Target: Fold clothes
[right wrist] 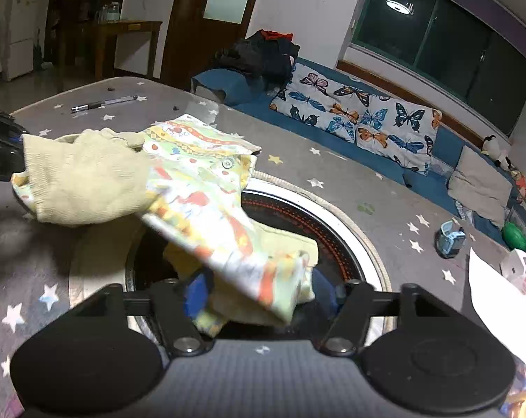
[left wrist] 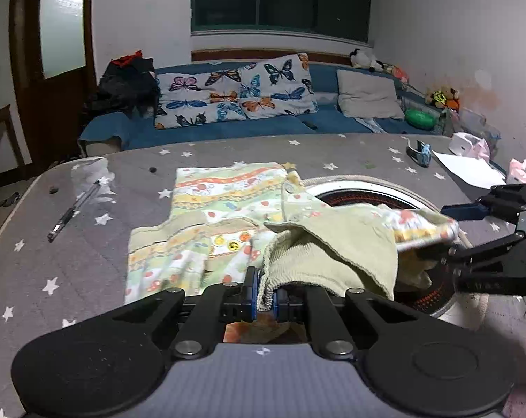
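Patterned cloth, a small green-and-orange child's garment, is spread on the grey star-printed table cover, its right part draped over a round black-and-white hob. In the left wrist view a pen is seen at nine o'clock of the garment, lying on crumpled clear plastic. At six o'clock the left gripper is closed tight, its blue pads clamped on the ribbed pale-green cuff of the garment. At three o'clock the right gripper is seen from the side, the printed sleeve reaching toward it. In the right wrist view the right gripper is held partly open; the sleeve end lies between the jaws, and no pressing by the pads is seen. A sheet of white paper lies at two o'clock.
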Available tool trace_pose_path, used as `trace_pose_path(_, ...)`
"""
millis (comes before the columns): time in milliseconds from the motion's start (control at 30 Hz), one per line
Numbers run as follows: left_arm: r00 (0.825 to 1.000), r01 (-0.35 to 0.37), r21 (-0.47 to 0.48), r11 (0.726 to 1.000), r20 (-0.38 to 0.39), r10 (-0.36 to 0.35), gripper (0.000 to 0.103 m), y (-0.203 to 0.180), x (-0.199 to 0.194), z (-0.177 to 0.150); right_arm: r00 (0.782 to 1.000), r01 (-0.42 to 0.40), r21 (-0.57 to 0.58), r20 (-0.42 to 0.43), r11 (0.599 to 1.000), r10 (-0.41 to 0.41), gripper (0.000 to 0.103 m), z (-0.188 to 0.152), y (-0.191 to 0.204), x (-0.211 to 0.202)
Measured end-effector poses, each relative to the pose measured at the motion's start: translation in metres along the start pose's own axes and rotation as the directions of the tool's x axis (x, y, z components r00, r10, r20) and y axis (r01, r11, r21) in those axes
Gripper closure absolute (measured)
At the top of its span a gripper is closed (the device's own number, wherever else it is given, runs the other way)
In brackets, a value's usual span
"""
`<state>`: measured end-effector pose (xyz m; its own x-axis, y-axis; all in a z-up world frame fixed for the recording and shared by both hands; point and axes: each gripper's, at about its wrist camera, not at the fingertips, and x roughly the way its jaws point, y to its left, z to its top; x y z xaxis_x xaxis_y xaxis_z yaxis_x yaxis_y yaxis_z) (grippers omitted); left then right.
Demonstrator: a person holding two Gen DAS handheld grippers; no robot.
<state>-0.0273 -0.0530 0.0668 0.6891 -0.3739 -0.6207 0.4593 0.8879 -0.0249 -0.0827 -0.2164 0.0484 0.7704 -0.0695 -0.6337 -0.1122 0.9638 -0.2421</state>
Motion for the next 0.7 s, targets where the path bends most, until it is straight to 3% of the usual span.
trace_pose_path(100, 1.0, -0.006, -0.017, 1.0, 0.018, 0.006, 0.095, 0.006, -0.01, 0.001, 0.999, -0.033, 0.021, 0.014, 0.999, 0.033, 0.089, 0.005, -0.003, -0.005)
trace_pose_path(200, 0.999, -0.011, -0.02, 1.0, 0.046, 0.012, 0.095, 0.008, -0.026, 0.001, 0.998, -0.026, 0.0, 0.058, 1.0, 0.026, 0.096, 0.009, -0.003, -0.019)
trace_pose_path(467, 0.996, 0.027, 0.016, 1.0, 0.084, -0.028, 0.095, -0.008, -0.084, -0.03, 0.979, 0.051, -0.147, 0.203, 0.988, -0.02, 0.098, 0.006, 0.007, -0.089)
trace_pose_path(567, 0.997, 0.058, 0.041, 0.997, 0.056, -0.06, 0.095, -0.016, -0.104, -0.055, 0.983, 0.036, -0.206, 0.186, 0.978, 0.003, 0.098, -0.014, 0.012, -0.115)
trace_pose_path(633, 0.996, 0.079, 0.056, 0.995, 0.033, -0.081, 0.095, -0.021, -0.115, -0.072, 0.991, 0.001, -0.226, 0.134, 0.974, 0.03, 0.098, -0.032, 0.014, -0.127)
trace_pose_path(700, 0.994, 0.106, 0.077, 0.991, -0.011, -0.106, 0.091, -0.029, -0.121, -0.088, 0.996, -0.051, -0.207, 0.066, 0.977, 0.066, 0.091, -0.049, 0.013, -0.133)
